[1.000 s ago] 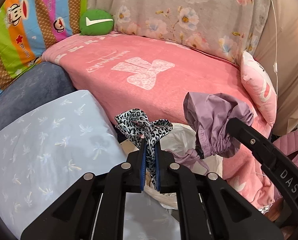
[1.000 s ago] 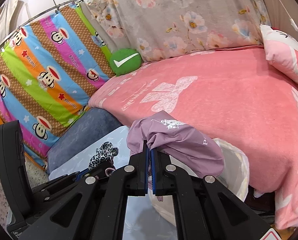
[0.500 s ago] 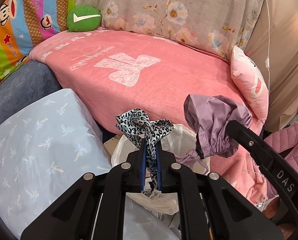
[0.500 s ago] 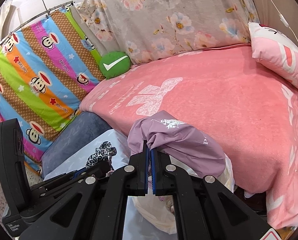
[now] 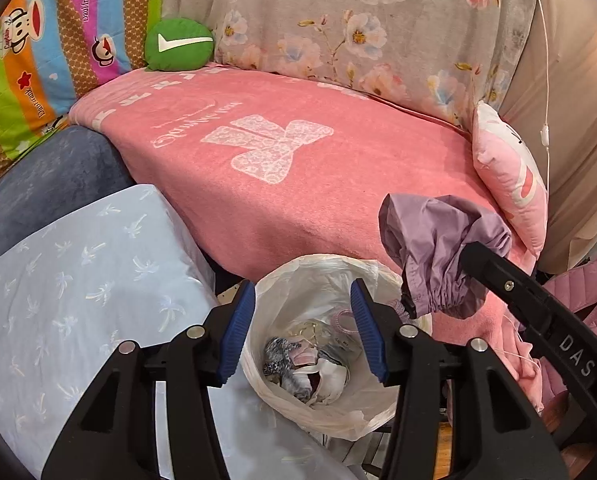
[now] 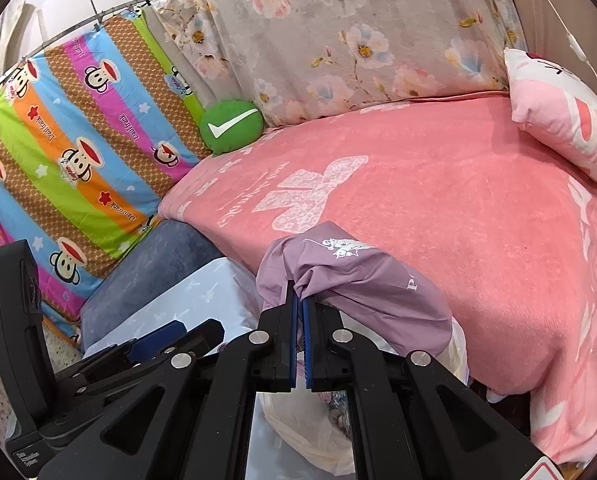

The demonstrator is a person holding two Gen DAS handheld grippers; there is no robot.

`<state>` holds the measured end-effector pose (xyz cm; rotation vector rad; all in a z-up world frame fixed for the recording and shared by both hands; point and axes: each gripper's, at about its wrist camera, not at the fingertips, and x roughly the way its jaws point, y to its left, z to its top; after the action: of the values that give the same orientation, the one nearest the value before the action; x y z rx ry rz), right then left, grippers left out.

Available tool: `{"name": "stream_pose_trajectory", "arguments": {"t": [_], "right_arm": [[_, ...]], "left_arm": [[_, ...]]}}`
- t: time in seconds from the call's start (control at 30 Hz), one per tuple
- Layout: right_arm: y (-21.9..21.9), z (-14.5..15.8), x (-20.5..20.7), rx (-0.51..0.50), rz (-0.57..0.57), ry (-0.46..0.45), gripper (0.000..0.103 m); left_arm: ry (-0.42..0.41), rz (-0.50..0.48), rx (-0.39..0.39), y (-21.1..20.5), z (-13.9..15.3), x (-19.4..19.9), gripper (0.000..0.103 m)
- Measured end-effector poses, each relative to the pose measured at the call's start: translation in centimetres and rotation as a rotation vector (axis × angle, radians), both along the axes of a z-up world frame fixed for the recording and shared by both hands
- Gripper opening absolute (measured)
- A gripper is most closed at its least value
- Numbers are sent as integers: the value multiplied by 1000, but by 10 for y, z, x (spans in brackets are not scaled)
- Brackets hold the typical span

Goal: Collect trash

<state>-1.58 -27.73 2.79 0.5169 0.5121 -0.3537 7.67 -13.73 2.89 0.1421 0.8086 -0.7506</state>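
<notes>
My left gripper (image 5: pixel 302 300) is open and empty, held over a trash bin lined with a white plastic bag (image 5: pixel 330 264). A leopard-print cloth (image 5: pixel 276 354) lies inside the bin among other scraps. My right gripper (image 6: pixel 299 298) is shut on a purple fabric pouch (image 6: pixel 362 284), held above the bin's right rim; the pouch also shows in the left wrist view (image 5: pixel 438 240). The bin's bag shows below the right gripper (image 6: pixel 310 432).
A pink blanket (image 5: pixel 298 144) covers the bed behind the bin. A light blue pillow (image 5: pixel 78 288) lies at the left, a pink pillow (image 5: pixel 510 180) at the right, a green cushion (image 5: pixel 178 44) at the back. Pink quilted fabric (image 5: pixel 578 288) lies at far right.
My left gripper opened and let go of the leopard-print cloth, which dropped into the bin. The right gripper still holds the purple pouch.
</notes>
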Motion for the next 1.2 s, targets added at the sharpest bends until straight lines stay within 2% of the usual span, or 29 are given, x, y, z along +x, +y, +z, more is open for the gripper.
{"name": "stream_pose_trajectory", "arguments": {"t": [0.27, 0.43, 0.6, 0.83, 0.9, 1.03, 1.2], "right_arm": [[3, 1, 6, -12, 7, 9, 9], [6, 0, 9, -9, 7, 14, 11], [10, 1, 12, -23, 14, 18, 19], [15, 2, 13, -28, 29, 30, 22], [17, 1, 13, -36, 37, 41, 26], [27, -3, 14, -72, 59, 85, 27], [35, -9, 8, -80, 74, 111, 34]], "left_arm": [[-10, 47, -4, 13, 0, 6, 62], [-9, 58, -5, 19, -1, 8, 62], [-14, 68, -3, 24, -1, 10, 62], [-17, 82, -1, 30, -2, 12, 63], [-23, 89, 0, 33, -2, 12, 64], [-31, 101, 14, 37, -4, 11, 65], [-42, 115, 35, 43, -7, 8, 66]]}}
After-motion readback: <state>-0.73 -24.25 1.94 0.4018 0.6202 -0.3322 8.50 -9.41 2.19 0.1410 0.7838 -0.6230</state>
